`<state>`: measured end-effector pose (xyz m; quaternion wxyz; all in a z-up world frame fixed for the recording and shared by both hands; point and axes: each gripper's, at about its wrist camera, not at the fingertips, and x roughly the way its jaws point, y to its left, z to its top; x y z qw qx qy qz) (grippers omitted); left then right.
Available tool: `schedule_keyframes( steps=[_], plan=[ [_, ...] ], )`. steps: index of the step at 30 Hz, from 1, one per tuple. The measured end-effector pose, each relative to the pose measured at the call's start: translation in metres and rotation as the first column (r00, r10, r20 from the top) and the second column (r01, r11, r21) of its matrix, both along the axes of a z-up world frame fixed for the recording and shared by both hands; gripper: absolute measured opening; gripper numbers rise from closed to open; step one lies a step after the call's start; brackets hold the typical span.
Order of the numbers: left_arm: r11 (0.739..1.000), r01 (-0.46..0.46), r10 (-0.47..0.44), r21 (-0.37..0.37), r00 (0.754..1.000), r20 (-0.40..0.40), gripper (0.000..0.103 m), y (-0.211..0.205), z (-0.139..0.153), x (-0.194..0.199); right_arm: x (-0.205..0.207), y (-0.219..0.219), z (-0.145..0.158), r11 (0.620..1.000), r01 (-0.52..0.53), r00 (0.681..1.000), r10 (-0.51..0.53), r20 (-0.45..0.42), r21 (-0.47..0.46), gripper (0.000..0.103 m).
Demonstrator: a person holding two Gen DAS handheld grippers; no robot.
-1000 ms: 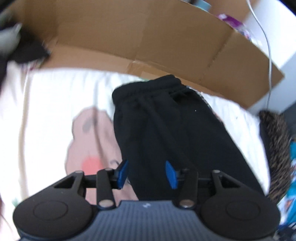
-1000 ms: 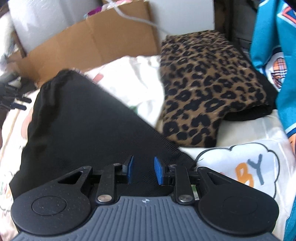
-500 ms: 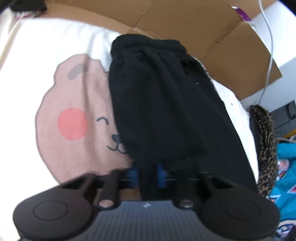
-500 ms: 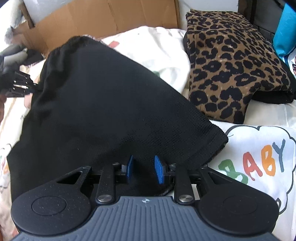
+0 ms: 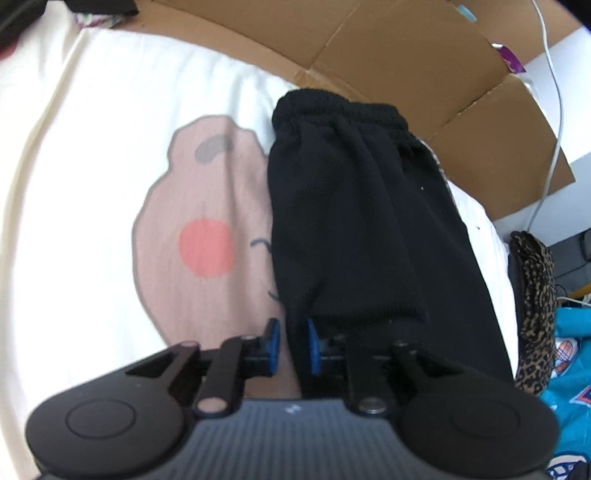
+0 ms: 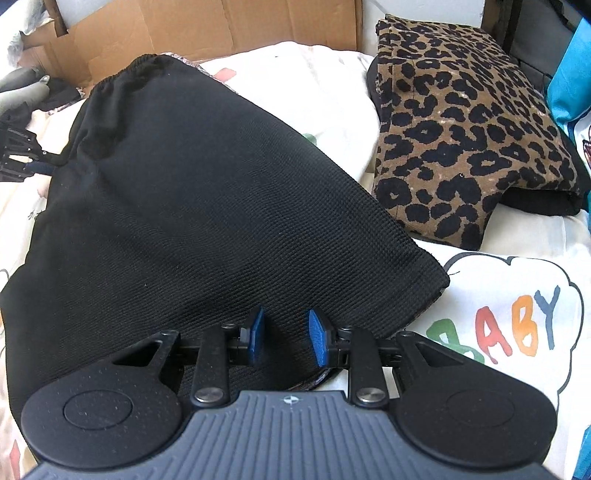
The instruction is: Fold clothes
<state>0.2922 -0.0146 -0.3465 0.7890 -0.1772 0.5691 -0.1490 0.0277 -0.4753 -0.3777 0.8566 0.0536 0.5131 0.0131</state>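
Both grippers have opened since the earlier frame, releasing the black shorts (image 5: 354, 221).
Left gripper (image 5: 291, 345) and right gripper (image 6: 284, 334) gape; blanket (image 6: 509, 295) reads "BABY".

The shorts (image 6: 192, 206) lay on the bed sheet (image 6: 325, 85), waistband toward 12 o'clock. The folded leopard garment (image 6: 458, 122) sat at 2 o'clock from them, well apart, on the same sheet. The cardboard (image 6: 207, 29) stood behind at 12 o'clock. The printed cloud (image 6: 517, 317) lay at 4 o'clock, just beside the hem.
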Motion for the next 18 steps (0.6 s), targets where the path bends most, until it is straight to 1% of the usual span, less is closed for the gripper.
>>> schedule_keyframes(
  steps=[1, 4, 8, 10, 12, 14, 15, 16, 18],
  plan=[
    [1.000, 0.006, -0.006, 0.010, 1.000, 0.013, 0.033, -0.002, 0.003, -0.001, 0.000, 0.001, 0.001, 1.000, 0.004, 1.000, -0.004, 0.000, -0.003, 0.033],
    [0.999, 0.031, -0.034, 0.038, 0.997, 0.070, 0.033, -0.007, 0.015, -0.004, 0.002, 0.002, 0.009, 1.000, 0.011, 1.000, -0.011, 0.026, -0.006, 0.033],
    [0.995, 0.097, -0.095, -0.004, 0.986, 0.135, 0.033, -0.023, 0.032, 0.002, 0.011, -0.004, 0.019, 0.999, 0.032, 0.997, -0.032, 0.077, 0.006, 0.033],
    [0.990, 0.137, -0.131, -0.026, 0.979, 0.153, 0.033, -0.038, 0.034, 0.006, 0.019, -0.007, 0.019, 0.999, 0.042, 0.996, -0.042, 0.082, 0.004, 0.033],
    [0.983, 0.184, -0.176, -0.025, 0.968, 0.181, 0.032, -0.055, 0.035, 0.007, 0.025, -0.007, 0.018, 0.999, 0.043, 0.995, -0.043, 0.085, 0.002, 0.033],
    [0.972, 0.236, -0.228, -0.013, 0.951, 0.207, 0.032, -0.072, 0.033, 0.008, 0.029, -0.005, 0.015, 0.999, 0.035, 0.996, -0.035, 0.087, 0.001, 0.033],
    [0.966, 0.257, -0.251, 0.001, 0.945, 0.208, 0.032, -0.081, 0.029, 0.009, 0.030, -0.004, 0.014, 1.000, 0.029, 0.996, -0.029, 0.087, 0.002, 0.033],
    [0.963, 0.268, -0.267, 0.021, 0.942, 0.203, 0.032, -0.090, 0.023, 0.013, 0.031, -0.004, 0.013, 1.000, 0.030, 0.996, -0.030, 0.085, 0.007, 0.033],
    [0.960, 0.266, -0.279, 0.092, 0.940, 0.194, 0.030, -0.098, 0.012, 0.015, 0.032, -0.005, 0.012, 0.999, 0.039, 0.996, -0.041, 0.078, 0.023, 0.033]
  ],
)
